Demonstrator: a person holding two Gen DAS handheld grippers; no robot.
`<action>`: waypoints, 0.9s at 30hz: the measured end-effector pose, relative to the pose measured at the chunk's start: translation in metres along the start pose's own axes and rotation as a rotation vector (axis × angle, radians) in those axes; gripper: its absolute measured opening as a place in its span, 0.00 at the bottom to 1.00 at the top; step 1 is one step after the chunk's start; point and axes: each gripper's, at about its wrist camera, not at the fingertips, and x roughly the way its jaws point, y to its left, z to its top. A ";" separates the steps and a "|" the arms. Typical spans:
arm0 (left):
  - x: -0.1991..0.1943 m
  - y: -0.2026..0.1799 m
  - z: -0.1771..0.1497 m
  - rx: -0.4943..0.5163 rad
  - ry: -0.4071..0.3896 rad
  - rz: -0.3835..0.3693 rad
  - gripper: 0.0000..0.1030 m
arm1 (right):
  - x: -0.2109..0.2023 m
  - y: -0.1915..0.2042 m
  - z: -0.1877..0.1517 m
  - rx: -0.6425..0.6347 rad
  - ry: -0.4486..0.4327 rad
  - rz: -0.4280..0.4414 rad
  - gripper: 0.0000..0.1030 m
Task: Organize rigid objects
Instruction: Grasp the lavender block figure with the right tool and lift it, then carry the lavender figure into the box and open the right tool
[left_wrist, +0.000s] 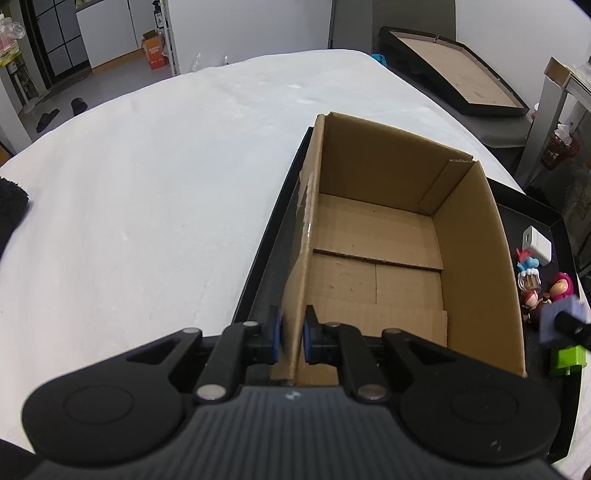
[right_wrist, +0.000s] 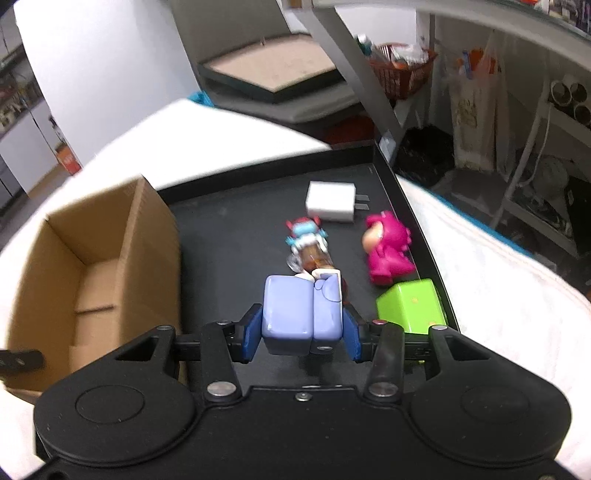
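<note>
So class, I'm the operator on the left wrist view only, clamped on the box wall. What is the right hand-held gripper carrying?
Observer: The right hand-held gripper is shut on a pale blue block toy.
Operator: What is nearest that toy on the tray?
Observer: A figure with a clear brown mug lies just beyond it on the black tray.
Operator: Which way does the white charger face?
Observer: The white charger lies flat, prongs toward the tray's right wall.

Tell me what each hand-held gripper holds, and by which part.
Left hand-held gripper: cardboard box, by its left wall's rim. Right hand-held gripper: lavender block, by its sides.
</note>
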 end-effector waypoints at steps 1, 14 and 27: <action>0.000 0.000 0.000 -0.001 0.000 0.000 0.11 | -0.006 0.001 0.001 0.002 -0.019 0.011 0.42; -0.002 -0.001 0.007 0.017 -0.005 0.001 0.11 | -0.035 0.027 0.017 -0.037 -0.136 0.146 0.43; 0.008 0.007 0.010 0.045 0.000 -0.035 0.10 | -0.039 0.079 0.019 -0.136 -0.160 0.255 0.43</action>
